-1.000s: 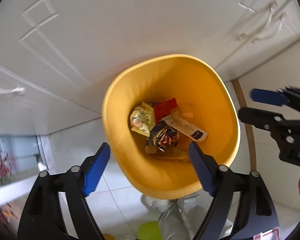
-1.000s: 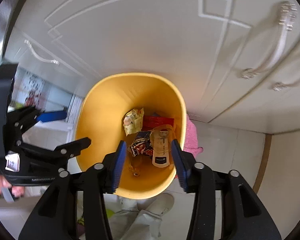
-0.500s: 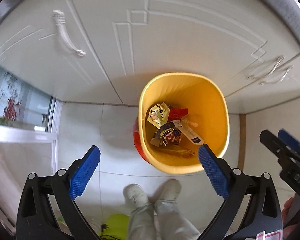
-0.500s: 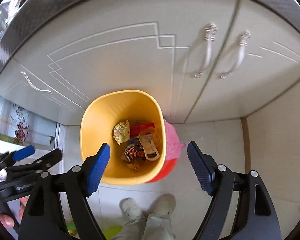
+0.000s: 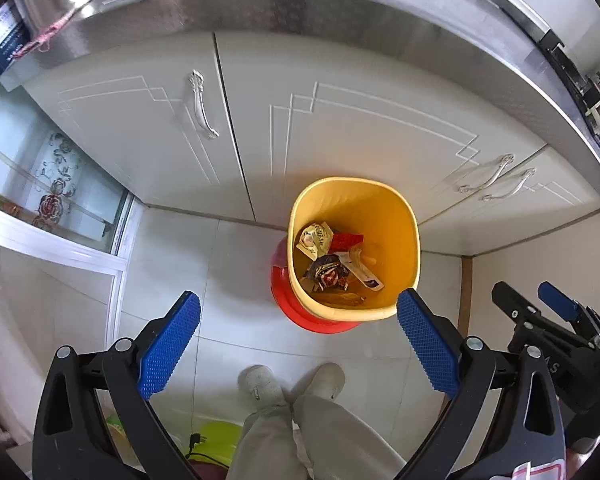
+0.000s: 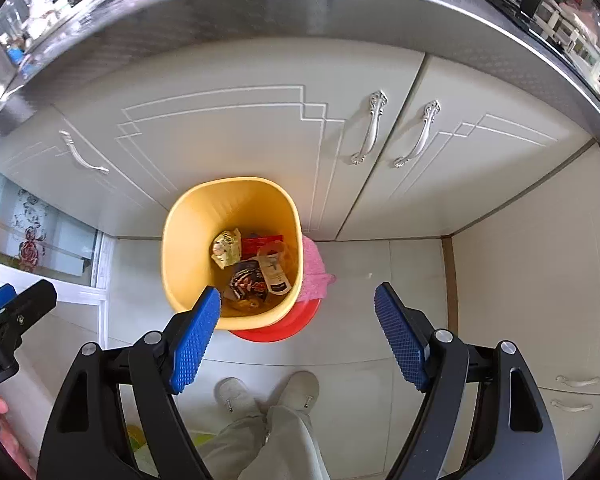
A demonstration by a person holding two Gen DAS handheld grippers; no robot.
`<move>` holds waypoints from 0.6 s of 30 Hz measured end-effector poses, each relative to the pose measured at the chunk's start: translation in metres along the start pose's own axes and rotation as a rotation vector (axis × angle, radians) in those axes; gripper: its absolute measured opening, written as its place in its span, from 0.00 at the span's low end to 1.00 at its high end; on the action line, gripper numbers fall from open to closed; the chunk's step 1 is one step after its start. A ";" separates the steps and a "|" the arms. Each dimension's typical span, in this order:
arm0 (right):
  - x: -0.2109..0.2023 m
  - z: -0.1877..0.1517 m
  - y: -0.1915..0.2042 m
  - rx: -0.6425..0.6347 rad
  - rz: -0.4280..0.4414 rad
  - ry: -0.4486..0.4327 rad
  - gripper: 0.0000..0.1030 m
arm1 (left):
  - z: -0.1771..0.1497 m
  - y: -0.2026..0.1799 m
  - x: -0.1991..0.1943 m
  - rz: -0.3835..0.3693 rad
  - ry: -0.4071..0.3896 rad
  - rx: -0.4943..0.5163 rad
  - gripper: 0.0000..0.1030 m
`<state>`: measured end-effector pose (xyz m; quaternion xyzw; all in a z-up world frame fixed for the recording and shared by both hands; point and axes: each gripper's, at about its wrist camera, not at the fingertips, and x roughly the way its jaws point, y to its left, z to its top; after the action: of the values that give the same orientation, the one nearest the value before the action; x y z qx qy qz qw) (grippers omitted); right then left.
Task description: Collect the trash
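The yellow bin [image 5: 388, 216] stands at frame centre on the tiled floor [image 5: 228, 280], against the white cabinet doors [image 5: 340, 136], atop a red basin [image 5: 300, 312]. Inside lie crumpled wrappers [image 5: 328, 272] and a white pouch [image 6: 274, 274]; their print is unreadable. Both the left hand-held gripper [image 5: 298, 344] and right hand-held gripper [image 6: 298, 334] hang spread wide, empty, above clear floor.

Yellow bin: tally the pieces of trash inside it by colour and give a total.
Yellow bin contents, as far as both wrist views show:
Pale yellow wrapper: 1
Red packet: 1
Dark printed wrapper: 1
White pouch with dark label: 1
Brownish piece at the bottom: 1
Total: 5
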<state>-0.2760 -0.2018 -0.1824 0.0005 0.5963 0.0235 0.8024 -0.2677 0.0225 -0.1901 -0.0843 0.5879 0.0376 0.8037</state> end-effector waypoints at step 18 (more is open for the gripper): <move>-0.015 0.004 -0.002 -0.018 0.013 0.000 0.78 | 0.001 -0.023 -0.021 0.069 -0.035 0.060 0.95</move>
<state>-0.2761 -0.2041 -0.1668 -0.0027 0.5959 0.0341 0.8023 -0.2697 0.0004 -0.1675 -0.0394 0.5772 0.0491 0.8142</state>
